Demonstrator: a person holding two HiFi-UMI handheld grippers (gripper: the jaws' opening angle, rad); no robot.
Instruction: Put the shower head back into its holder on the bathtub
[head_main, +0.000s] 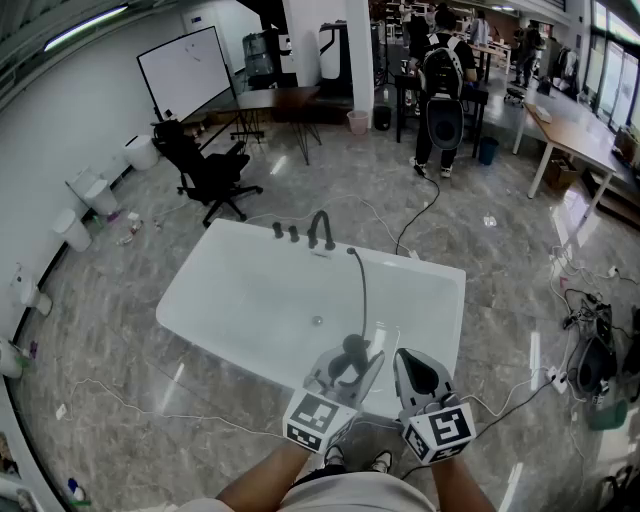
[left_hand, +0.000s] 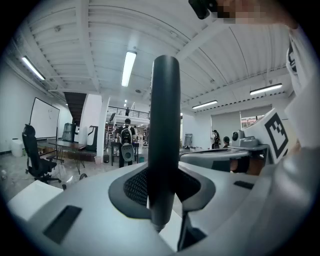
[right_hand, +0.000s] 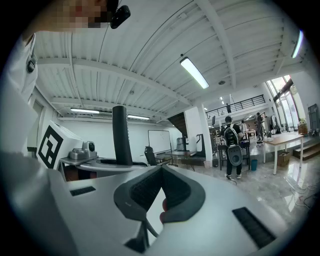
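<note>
A white bathtub lies below me, with a dark faucet and two knobs on its far rim. A grey hose runs from that rim to the dark shower head over the near rim. My left gripper is shut on the shower head's handle, which stands upright between the jaws of the left gripper. Just to its right, my right gripper is shut with nothing in it. The right gripper view shows the right gripper with pads together and the handle off to its left.
A black office chair and a whiteboard stand beyond the tub's far left. A person with a backpack stands at the back. Cables trail over the floor on the right, near a long table.
</note>
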